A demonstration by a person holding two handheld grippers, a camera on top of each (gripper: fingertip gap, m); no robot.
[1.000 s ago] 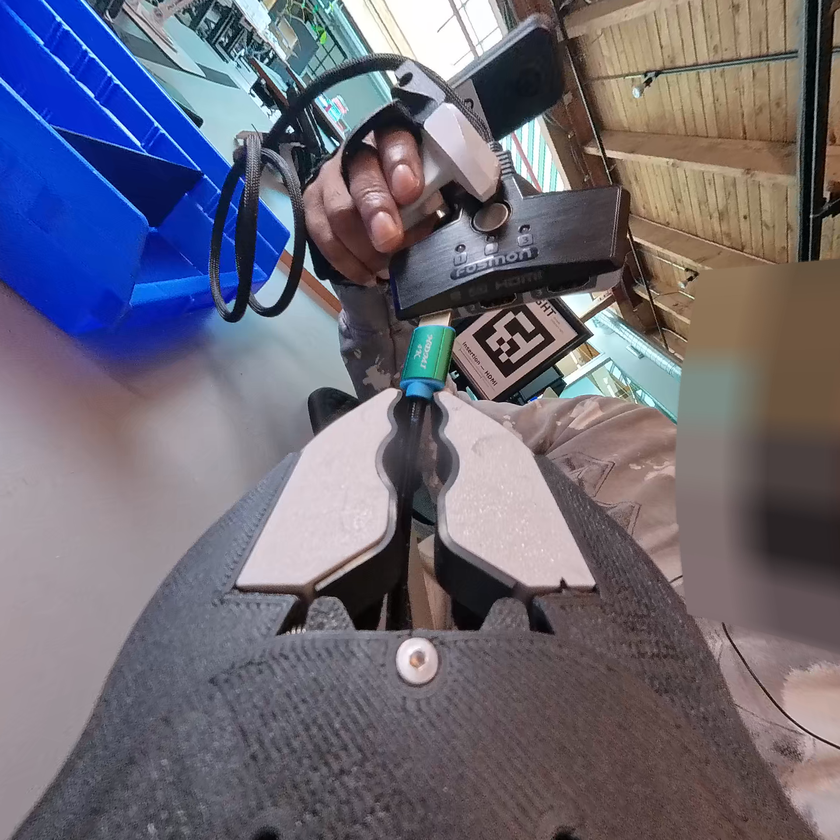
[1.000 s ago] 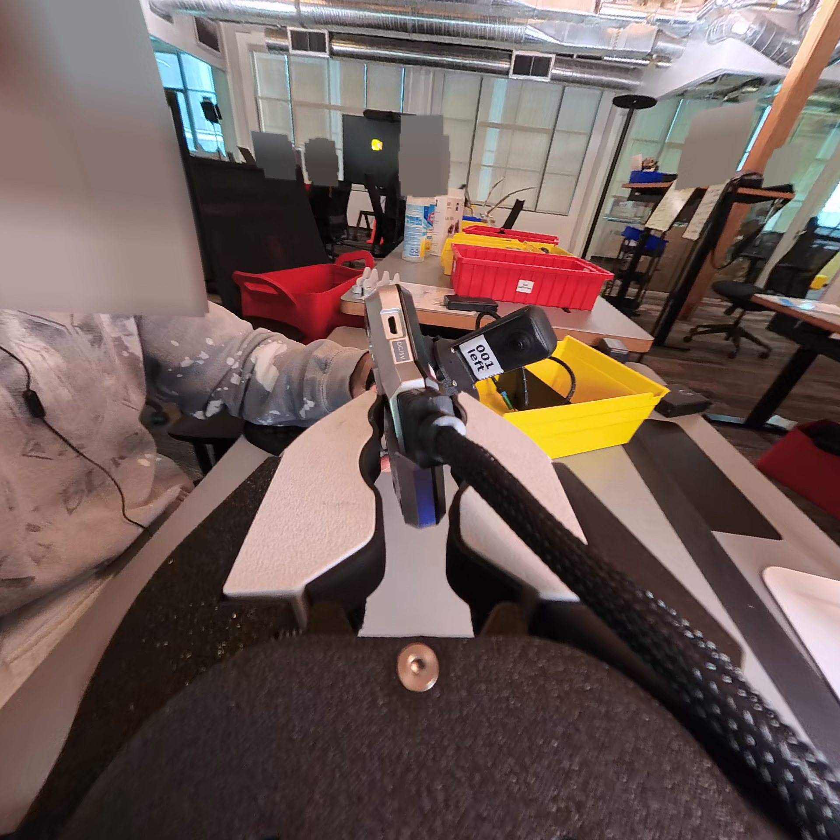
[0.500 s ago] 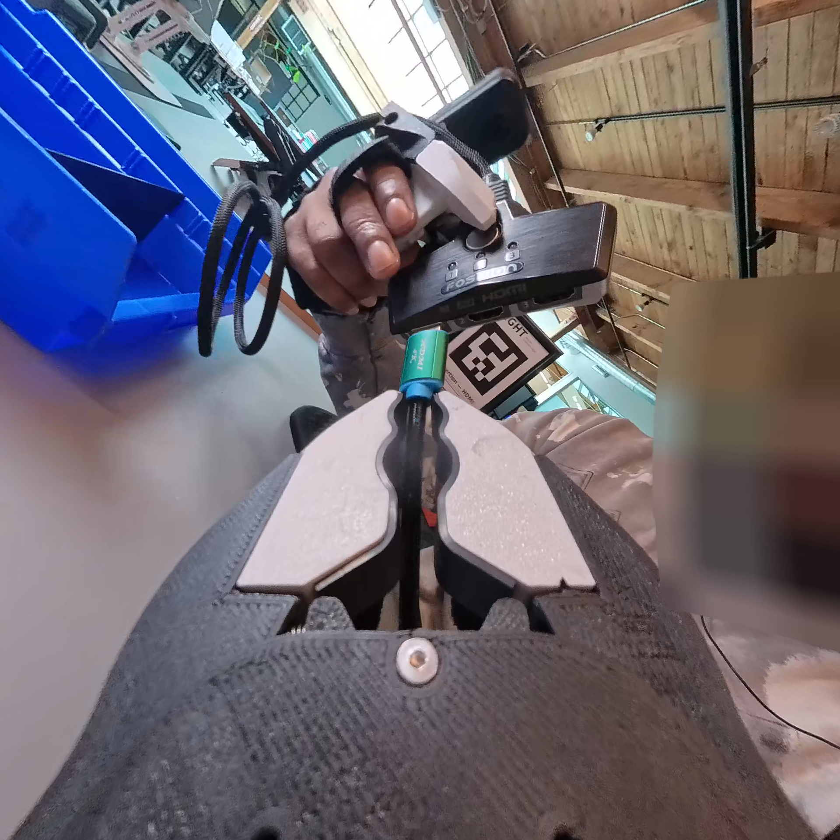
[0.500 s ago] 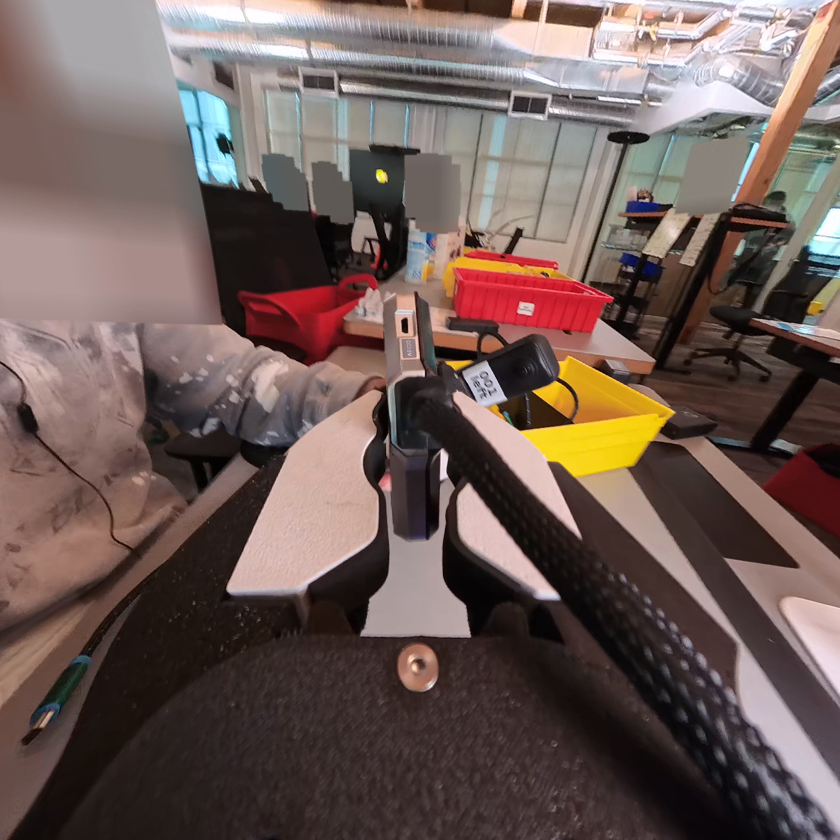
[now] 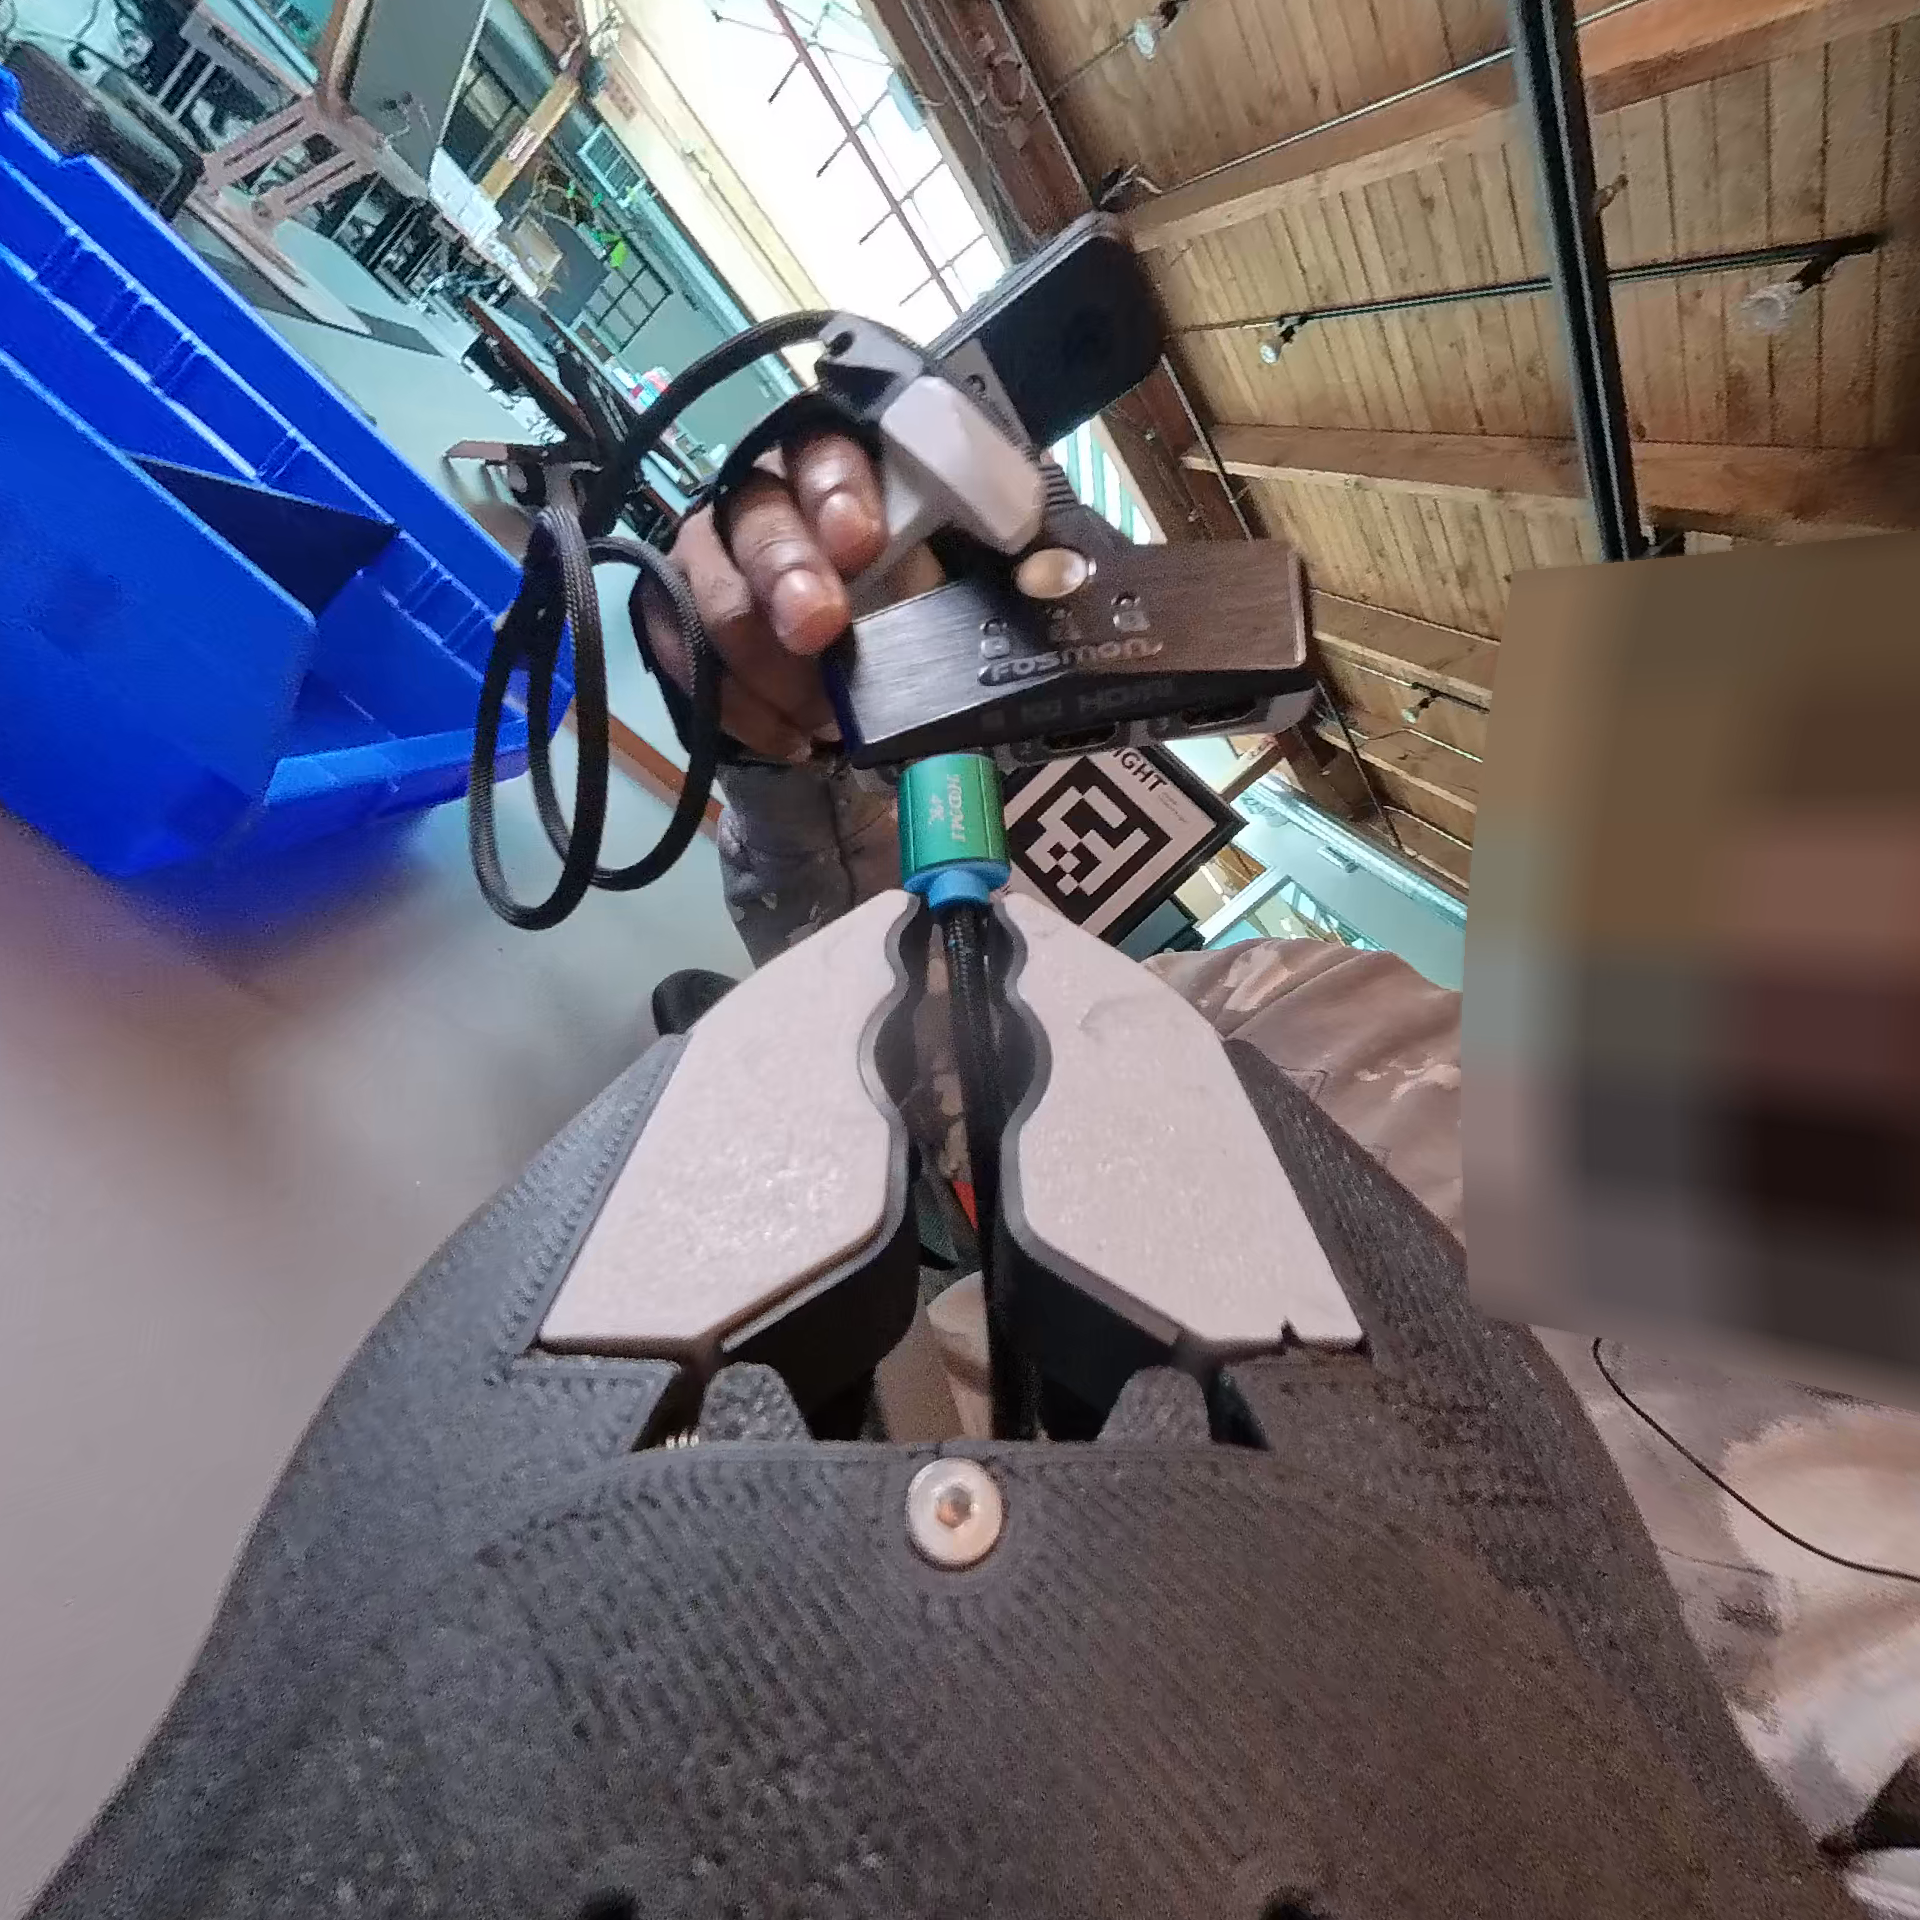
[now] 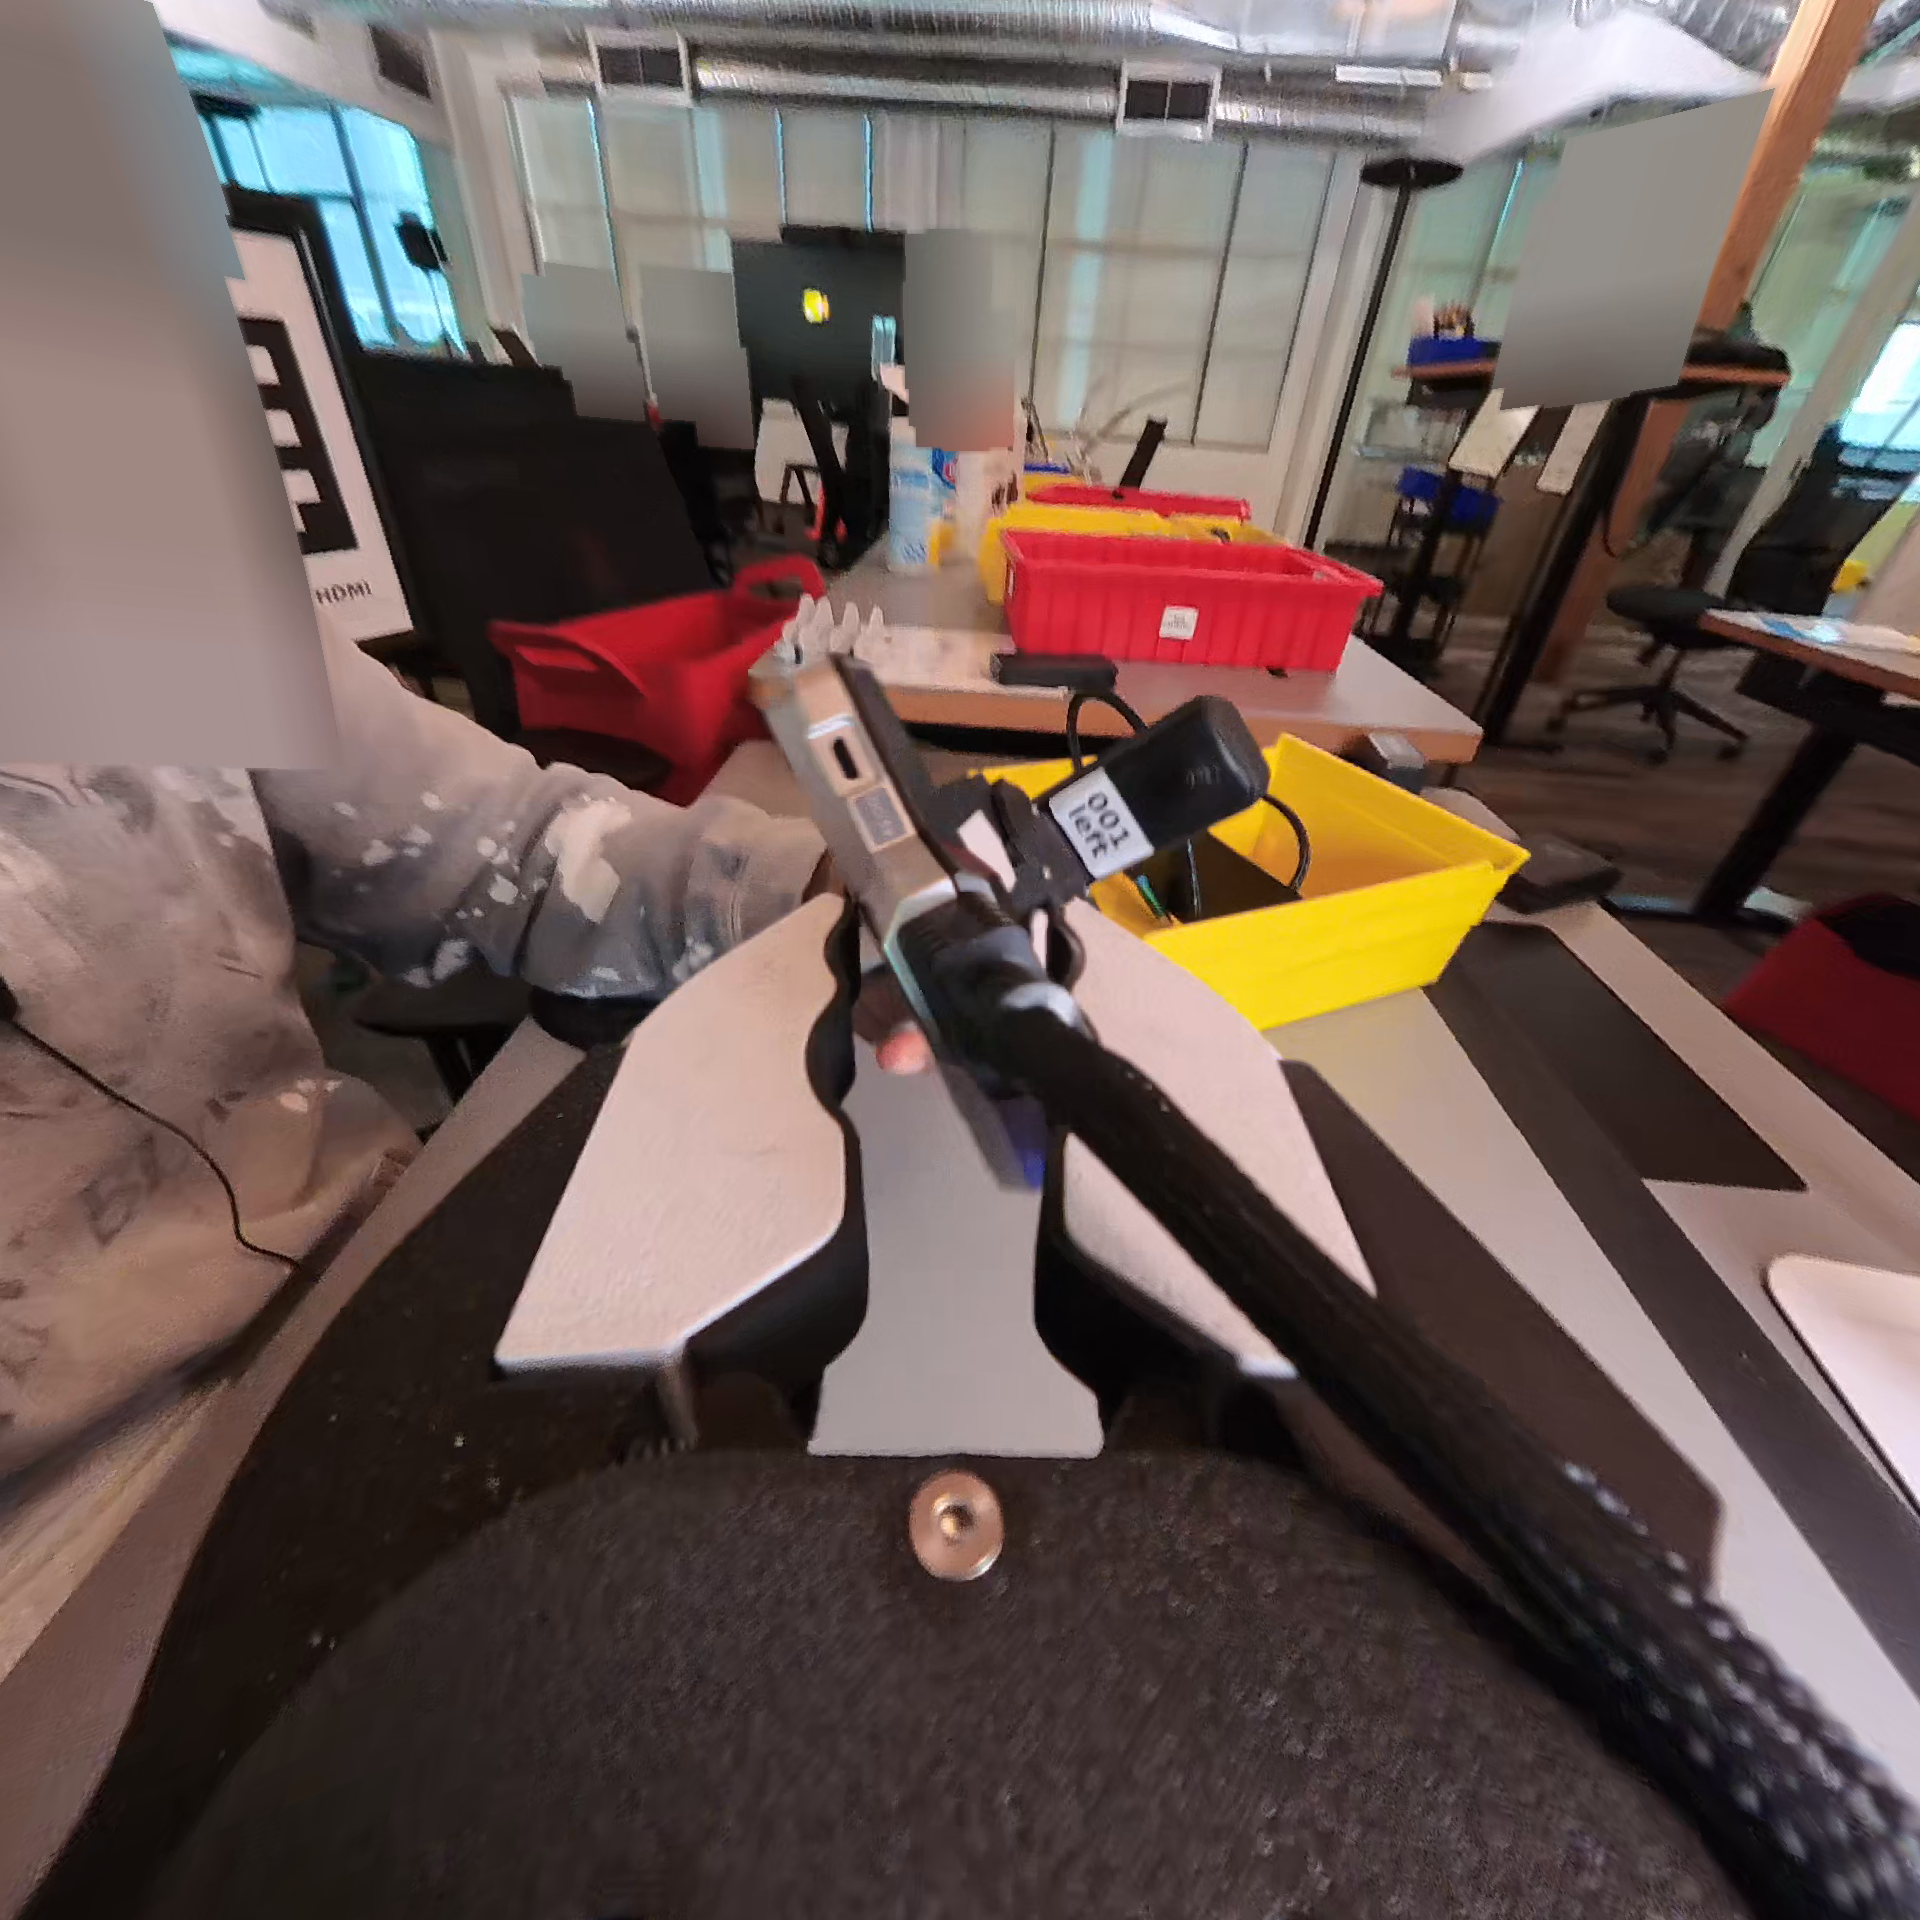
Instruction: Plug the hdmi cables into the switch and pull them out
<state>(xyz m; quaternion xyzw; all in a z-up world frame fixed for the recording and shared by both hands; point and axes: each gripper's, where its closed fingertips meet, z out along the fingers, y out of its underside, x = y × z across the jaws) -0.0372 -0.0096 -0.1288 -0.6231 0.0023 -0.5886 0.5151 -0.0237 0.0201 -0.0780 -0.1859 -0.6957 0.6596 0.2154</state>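
Workshop surroundings: timber ceiling, large windows, grey worktop (image 6: pixel 1455 1122). Switch (image 5: pixel 1081 665), a black brushed box, is held in the air between both grippers; right gripper (image 6: pixel 951 997) has its jaws clamped on the switch body, seen edge-on in the right wrist view. Green HDMI plug (image 5: pixel 948 821) is seated in the leftmost front port. Left gripper (image 5: pixel 951 914) has its jaws closed on the black cable (image 5: pixel 977 1122) just behind the plug. Braided cable (image 6: pixel 1299 1299) exits the switch rear. Blue bin (image 5: pixel 187 582) and yellow bin (image 6: pixel 1351 914) stand on the worktop.
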